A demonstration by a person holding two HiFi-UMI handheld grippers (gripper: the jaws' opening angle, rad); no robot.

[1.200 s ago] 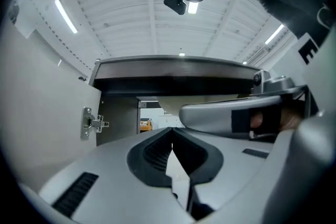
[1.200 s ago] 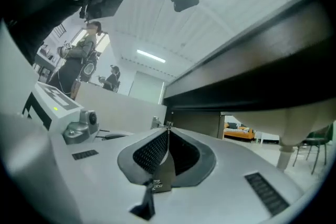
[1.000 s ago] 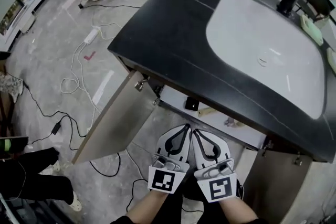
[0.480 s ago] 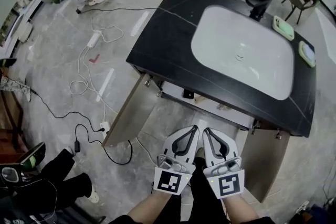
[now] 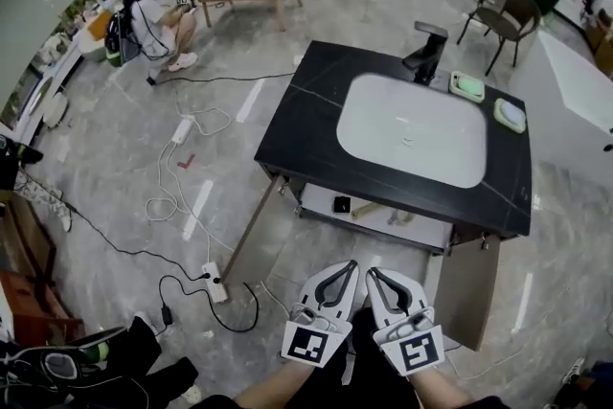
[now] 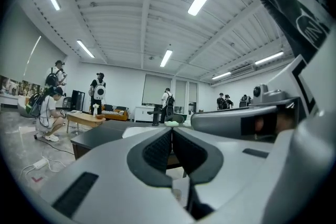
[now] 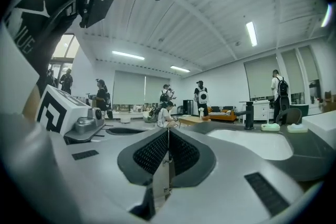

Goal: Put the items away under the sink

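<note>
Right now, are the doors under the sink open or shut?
Open. The left door and right door stand swung out, baring the shelf inside.

At the countertop's (image 5: pixel 306 124) six-o'clock edge, we cannot identify the small items (image 5: pixel 370 210) on the shelf (image 5: pixel 428 231); the space behind them is hidden. Our forearms (image 5: pixel 273 390) are cut off at six o'clock.

The room is lit brightly and evenly from above by long ceiling strip lights (image 6: pixel 167 57). Their pale streaks are reflected on the glossy grey floor (image 5: pixel 335 5), and the white sink basin (image 5: pixel 412 134) is nearly washed out against the dark worktop (image 5: pixel 306 115). Only faint shadows are cast. Strong fisheye bending and blackened corners are seen in both gripper views.
</note>
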